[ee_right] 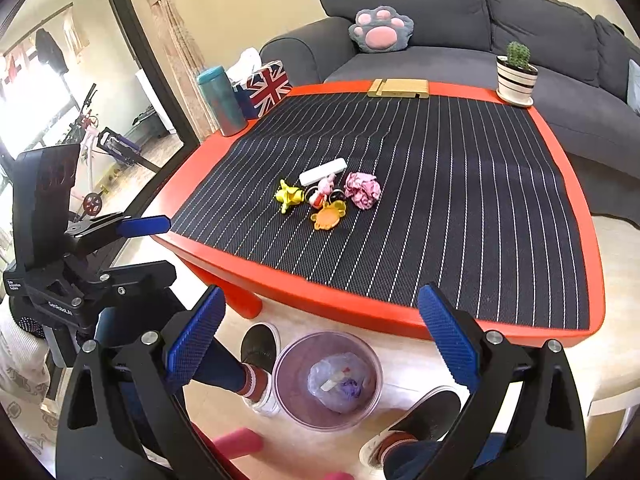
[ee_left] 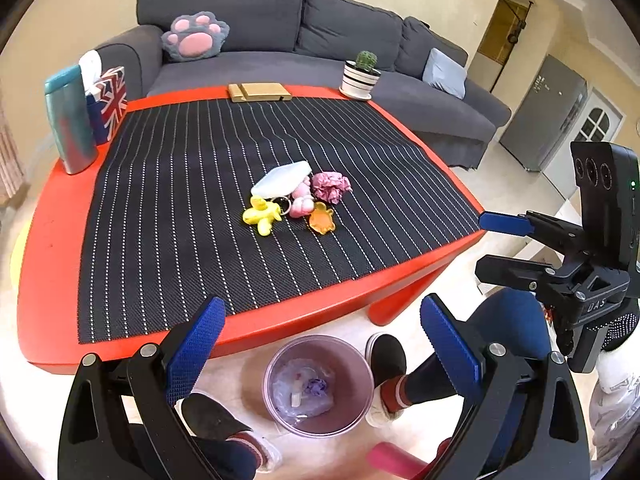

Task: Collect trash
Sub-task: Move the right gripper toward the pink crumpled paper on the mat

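Note:
A crumpled pink paper ball [ee_left: 330, 186] [ee_right: 362, 190] lies mid-table on the striped black mat [ee_left: 208, 184] [ee_right: 460, 208], beside a white flat case [ee_left: 282, 179] [ee_right: 322, 171], a yellow toy [ee_left: 262, 213] [ee_right: 289, 195], a pink figure keychain [ee_left: 302, 200] [ee_right: 322, 192] and an orange toy [ee_left: 321, 219] [ee_right: 329, 216]. A purple trash bin [ee_left: 319, 386] [ee_right: 328, 381] with a plastic bag and scraps stands on the floor before the table. My left gripper [ee_left: 320, 344] is open and empty above the bin. My right gripper [ee_right: 320, 340] is open and empty, also above the bin.
The red table [ee_left: 44, 248] [ee_right: 592, 208] carries a teal bottle [ee_left: 70, 120] [ee_right: 221, 100], a Union Jack tissue box [ee_left: 110, 104] [ee_right: 266, 88], a wooden block [ee_left: 259, 92] [ee_right: 398, 89] and a potted cactus [ee_left: 362, 74] [ee_right: 516, 74]. A grey sofa [ee_left: 280, 40] stands behind. The person's feet [ee_left: 386, 364] flank the bin.

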### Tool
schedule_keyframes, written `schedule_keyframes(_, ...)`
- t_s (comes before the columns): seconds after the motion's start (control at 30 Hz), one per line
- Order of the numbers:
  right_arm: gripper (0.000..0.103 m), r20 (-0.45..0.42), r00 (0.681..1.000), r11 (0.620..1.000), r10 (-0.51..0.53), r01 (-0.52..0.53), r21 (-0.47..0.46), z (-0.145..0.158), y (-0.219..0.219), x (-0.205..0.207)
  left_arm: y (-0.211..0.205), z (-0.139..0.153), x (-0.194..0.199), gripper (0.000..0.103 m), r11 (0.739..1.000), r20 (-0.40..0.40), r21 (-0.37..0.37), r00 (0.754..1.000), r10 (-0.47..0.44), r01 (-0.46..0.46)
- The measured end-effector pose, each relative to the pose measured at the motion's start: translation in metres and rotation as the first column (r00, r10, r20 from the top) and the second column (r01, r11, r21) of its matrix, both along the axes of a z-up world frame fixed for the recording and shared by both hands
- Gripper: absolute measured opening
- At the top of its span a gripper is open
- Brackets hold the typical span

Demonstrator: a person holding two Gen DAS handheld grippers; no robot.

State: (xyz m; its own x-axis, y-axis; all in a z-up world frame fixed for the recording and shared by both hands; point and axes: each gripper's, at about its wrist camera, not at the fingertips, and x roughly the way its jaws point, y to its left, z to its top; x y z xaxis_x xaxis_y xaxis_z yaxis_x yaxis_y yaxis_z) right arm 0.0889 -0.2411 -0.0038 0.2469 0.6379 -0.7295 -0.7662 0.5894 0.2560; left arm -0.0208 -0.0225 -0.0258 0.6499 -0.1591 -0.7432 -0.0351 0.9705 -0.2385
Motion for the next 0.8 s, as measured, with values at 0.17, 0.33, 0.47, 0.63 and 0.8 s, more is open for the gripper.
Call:
schedule_keyframes(0.17,0.095,0.016,1.0,1.0,0.016,-0.016,-0.012,0.007,0.013,0.015,0.008,0.003,0.004,0.094,1.0,0.012,-0.005,1.0,0.018,-0.018)
schedule_keyframes(0.33,0.095,0.028,0.999,0.998,0.044,-0.042,-0.047,0.009,0.032,0.038,0.018,0.008,0.009,0.094,0.999,0.03,-0.014,0.999,0.035,-0.035)
schedule_keyframes(0.47,0.095,0.031,0.997,0.994,0.07,-0.067,-0.084,0.005,0.049,0.057,0.021,0.01,0.012,0.094,0.999,0.035,-0.017,0.999,0.041,-0.04)
schedule_keyframes(0.63,0.095,0.026,0.993,0.985,0.111,-0.107,-0.139,-0.004,0.07,0.079,0.025,0.009,0.016,0.094,0.999,0.033,-0.023,0.998,0.049,-0.048)
schedule_keyframes(0.8,0.095,0.007,0.99,0.973,0.141,-0.137,-0.188,-0.018,0.09,0.102,0.028,0.008,0.018,0.094,0.999,0.024,-0.024,0.999,0.049,-0.048)
